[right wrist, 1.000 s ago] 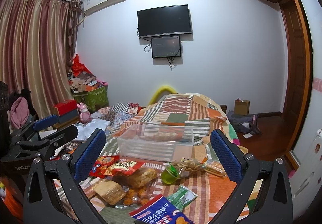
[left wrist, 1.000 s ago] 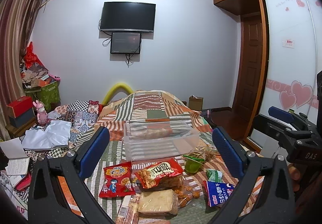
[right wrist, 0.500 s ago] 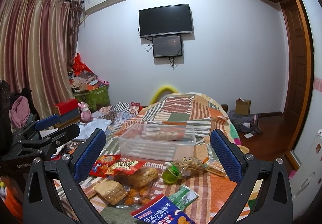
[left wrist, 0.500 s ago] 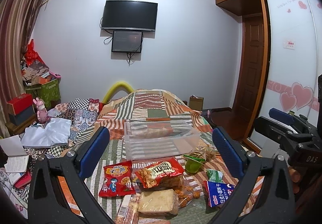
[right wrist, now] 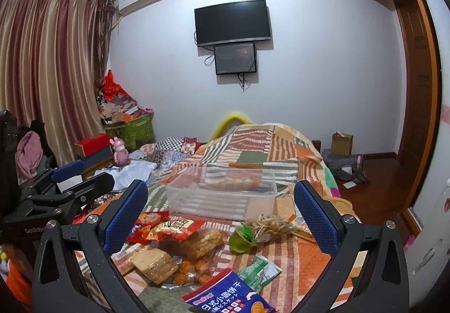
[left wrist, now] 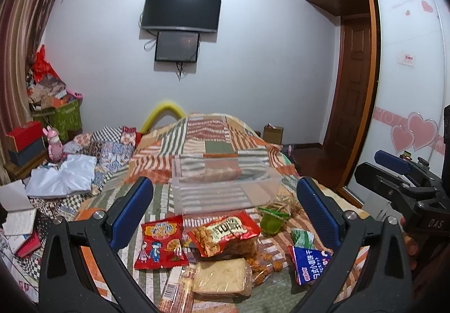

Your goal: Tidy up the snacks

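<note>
Left wrist view: the left gripper (left wrist: 225, 211) hovers above the patchwork-quilted bed (left wrist: 225, 141), jaws spread wide and holding nothing. Between the blue pads lies the clear rectangular plastic container (left wrist: 225, 189). Nearer the camera lie the red cartoon-printed snack bag (left wrist: 160, 242), the red peanut bag (left wrist: 225, 232), the clear-wrapped pale cracker pack (left wrist: 222, 276), the green jelly cup (left wrist: 271, 220) and the blue-and-white biscuit bag (left wrist: 309, 262). The right gripper (left wrist: 393, 172) shows at the right edge.

Right wrist view: the right gripper (right wrist: 222, 214) hovers likewise, jaws spread and empty. The container (right wrist: 222, 197) sits beyond the snacks; the jelly cup (right wrist: 239, 241) and biscuit bag (right wrist: 227, 296) lie in front of it.
</note>
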